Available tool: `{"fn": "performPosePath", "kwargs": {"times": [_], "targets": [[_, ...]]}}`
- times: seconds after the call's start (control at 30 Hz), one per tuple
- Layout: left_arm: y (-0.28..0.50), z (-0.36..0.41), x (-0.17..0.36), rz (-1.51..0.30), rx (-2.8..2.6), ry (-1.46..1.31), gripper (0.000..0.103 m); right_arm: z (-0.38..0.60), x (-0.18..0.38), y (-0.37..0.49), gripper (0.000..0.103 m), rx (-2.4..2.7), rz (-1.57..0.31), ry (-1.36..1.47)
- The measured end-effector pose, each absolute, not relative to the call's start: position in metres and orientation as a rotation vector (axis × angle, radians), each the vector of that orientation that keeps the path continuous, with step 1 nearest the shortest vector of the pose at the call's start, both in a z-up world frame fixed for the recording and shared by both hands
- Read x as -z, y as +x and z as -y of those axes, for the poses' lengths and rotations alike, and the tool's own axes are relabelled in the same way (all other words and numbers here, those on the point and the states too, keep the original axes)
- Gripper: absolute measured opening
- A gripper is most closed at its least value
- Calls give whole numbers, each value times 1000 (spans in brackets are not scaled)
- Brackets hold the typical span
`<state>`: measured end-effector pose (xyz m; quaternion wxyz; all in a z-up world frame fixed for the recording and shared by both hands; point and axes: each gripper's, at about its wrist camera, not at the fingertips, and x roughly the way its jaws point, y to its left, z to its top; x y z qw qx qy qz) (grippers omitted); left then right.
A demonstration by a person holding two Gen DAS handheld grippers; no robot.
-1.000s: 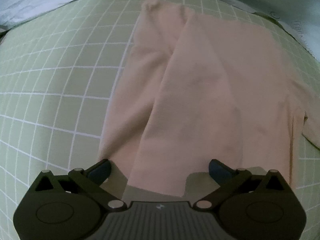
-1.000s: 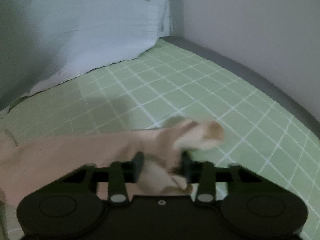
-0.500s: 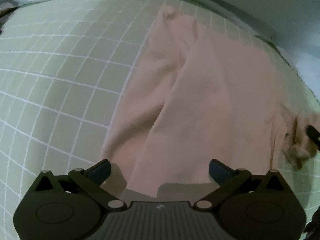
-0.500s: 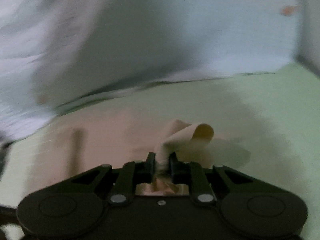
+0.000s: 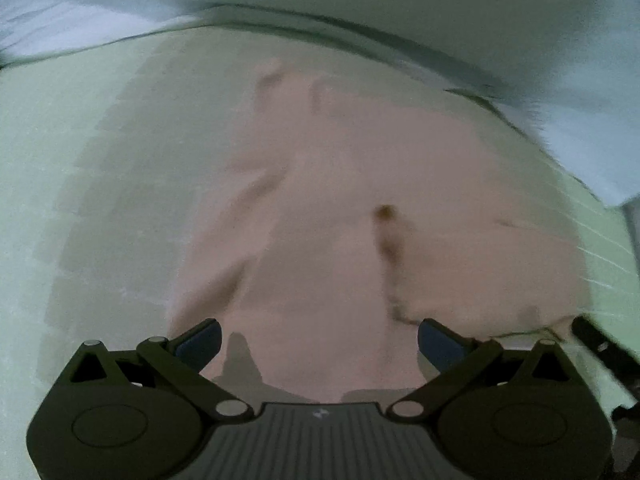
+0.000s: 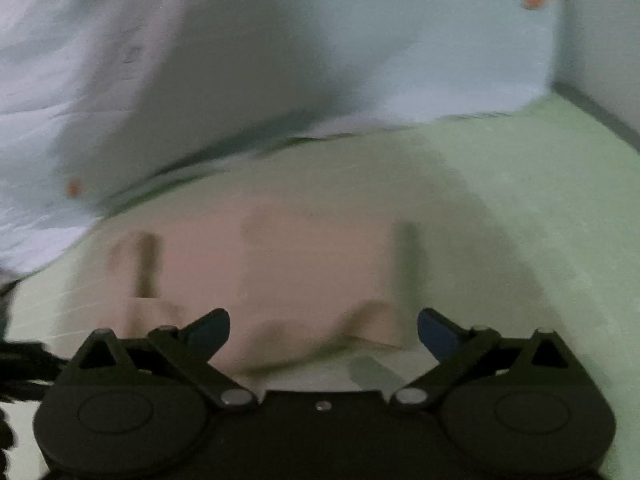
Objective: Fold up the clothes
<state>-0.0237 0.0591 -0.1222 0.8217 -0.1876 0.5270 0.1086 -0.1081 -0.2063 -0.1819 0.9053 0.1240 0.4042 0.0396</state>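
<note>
A pale pink garment (image 5: 340, 208) lies spread on the green checked bed sheet (image 5: 80, 200), blurred by motion. Its right part is folded over toward the middle, with a dark fold line (image 5: 390, 252) running down it. My left gripper (image 5: 318, 340) hovers open over the garment's near edge, nothing between its fingers. In the right wrist view the same garment (image 6: 280, 268) lies ahead, and my right gripper (image 6: 322, 330) is open just above its near edge, holding nothing. A dark part of the right gripper (image 5: 604, 350) shows at the left wrist view's right edge.
A light blue quilt with orange carrot prints (image 6: 240, 60) is heaped along the far side of the bed. A grey bed frame edge and wall (image 6: 592, 104) stand at the right. Bare green sheet (image 6: 540, 200) lies right of the garment.
My right gripper has carried the garment's sleeve over onto the body, opened and let it go. The left gripper stayed open and swung its view toward the quilt.
</note>
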Motion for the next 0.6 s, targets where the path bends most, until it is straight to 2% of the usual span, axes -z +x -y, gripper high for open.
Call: {"fn": "performPosePath", "kwargs": {"times": [0.1, 0.17, 0.27, 0.33, 0.5, 0.53, 0.57, 0.6], "targets": [[-11, -43, 119, -1100, -172, -356, 99, 224, 194, -115, 102, 13, -883, 255], [-2, -34, 117, -1084, -143, -326, 84, 228, 199, -117, 102, 40, -901, 259], [10, -26, 118, -1080, -111, -299, 70, 232, 207, -118, 102, 71, -924, 266], [17, -22, 123, -1090, -98, -276, 65, 234, 211, -119, 102, 91, -939, 272], [26, -16, 135, -1117, -86, -217, 63, 234, 219, -121, 102, 112, -954, 262], [27, -16, 136, -1123, -78, -200, 51, 232, 219, -121, 102, 112, -955, 251], [28, -15, 136, -1126, -70, -177, 34, 230, 219, -121, 102, 110, -956, 239], [29, -14, 134, -1121, -62, -152, 26, 229, 220, -120, 102, 108, -959, 229]]}}
